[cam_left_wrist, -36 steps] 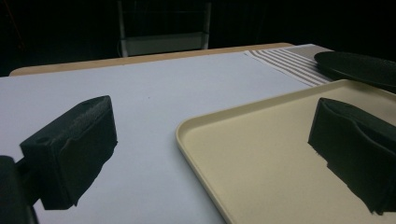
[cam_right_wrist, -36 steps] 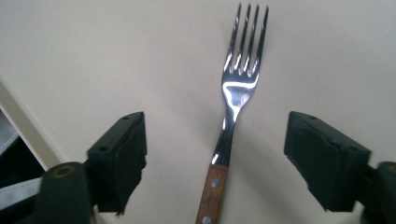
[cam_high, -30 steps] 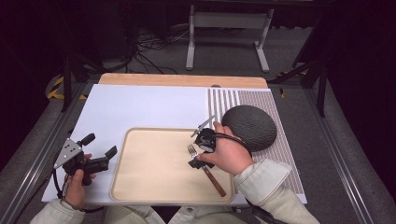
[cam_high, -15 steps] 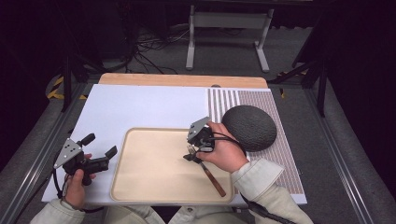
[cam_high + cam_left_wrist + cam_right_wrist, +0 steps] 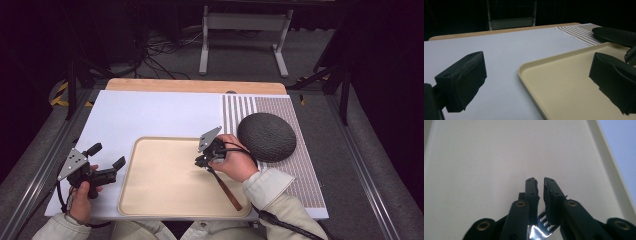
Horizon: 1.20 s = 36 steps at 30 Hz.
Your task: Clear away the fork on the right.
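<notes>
My table (image 5: 165,112) sits in a dark room, with a grey floor, loose cables and a metal stand beyond its far edge. A white mat covers most of it, a wooden strip (image 5: 195,86) runs along the far edge, and a striped mat (image 5: 300,170) lies right of the tray. The tray (image 5: 165,185) is my landmark: a wide beige thing with a low raised rim, near my edge of the table. Most of its floor is bare, so there is free room left of my right claw. A dark round bowl (image 5: 266,136), upside down, rests on the striped mat just beyond the tray's right far corner.

My right claw (image 5: 201,161) is over the tray's right half, pointing left. Its jaws have just been closing and now pinch the fork (image 5: 543,226) at the tines; the wooden handle (image 5: 227,190) trails toward the tray's near right corner.

My left claw (image 5: 106,160) hangs just off the tray's left rim, above the white mat, jaws wide apart and holding nothing.
</notes>
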Motion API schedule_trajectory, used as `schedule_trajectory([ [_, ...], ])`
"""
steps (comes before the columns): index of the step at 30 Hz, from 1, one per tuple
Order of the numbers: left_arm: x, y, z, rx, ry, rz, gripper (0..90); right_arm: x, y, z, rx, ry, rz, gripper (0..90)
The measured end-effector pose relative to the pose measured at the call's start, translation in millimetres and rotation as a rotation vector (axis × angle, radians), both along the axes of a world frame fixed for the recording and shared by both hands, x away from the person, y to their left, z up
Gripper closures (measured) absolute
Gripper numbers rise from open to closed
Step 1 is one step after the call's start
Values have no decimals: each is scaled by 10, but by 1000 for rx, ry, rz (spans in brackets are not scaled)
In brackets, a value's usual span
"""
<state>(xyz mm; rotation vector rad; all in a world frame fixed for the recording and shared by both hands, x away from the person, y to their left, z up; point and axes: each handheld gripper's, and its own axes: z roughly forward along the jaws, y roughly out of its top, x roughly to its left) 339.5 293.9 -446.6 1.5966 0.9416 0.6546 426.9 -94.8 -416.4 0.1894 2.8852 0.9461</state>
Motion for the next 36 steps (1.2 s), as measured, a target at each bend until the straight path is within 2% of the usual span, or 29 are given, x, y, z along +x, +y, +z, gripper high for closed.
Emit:
schedule_trajectory([
  [2, 0, 1, 0, 0, 0, 1, 17, 27, 4, -56, -2, 5, -4, 895],
  [11, 0, 0, -1, 0, -3, 2, 17, 69, 27, -215, -10, 21, 0, 898],
  [27, -2, -6, -3, -2, 0, 5, 17, 91, -4, -211, -47, -3, -24, 900],
  [36, 2, -7, -4, 1, 0, 3, 17, 169, -120, -196, -71, -15, -79, 900],
])
